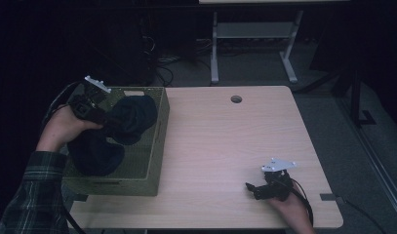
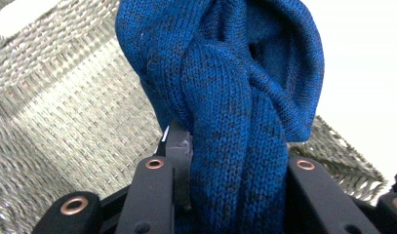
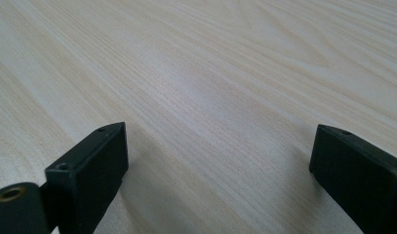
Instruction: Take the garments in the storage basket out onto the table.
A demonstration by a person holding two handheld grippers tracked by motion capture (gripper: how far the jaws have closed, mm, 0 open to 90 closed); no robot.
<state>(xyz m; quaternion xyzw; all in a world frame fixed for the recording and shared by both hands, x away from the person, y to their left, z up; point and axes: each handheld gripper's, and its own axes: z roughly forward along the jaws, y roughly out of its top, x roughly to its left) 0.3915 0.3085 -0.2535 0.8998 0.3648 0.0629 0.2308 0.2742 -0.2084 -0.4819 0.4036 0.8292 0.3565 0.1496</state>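
With the left gripper (image 1: 107, 123) clamped on the dark blue knitted garment (image 1: 132, 118) above the woven olive basket (image 1: 157, 146) at the table's nine o'clock, lift straight until the hanging folds clear the rim, while the right gripper (image 1: 252, 187), jaws wide, rests at five o'clock.

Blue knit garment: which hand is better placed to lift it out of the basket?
Left. The left tool is already shut on the blue knit garment over the woven basket; the right tool sits open on the table, far away.
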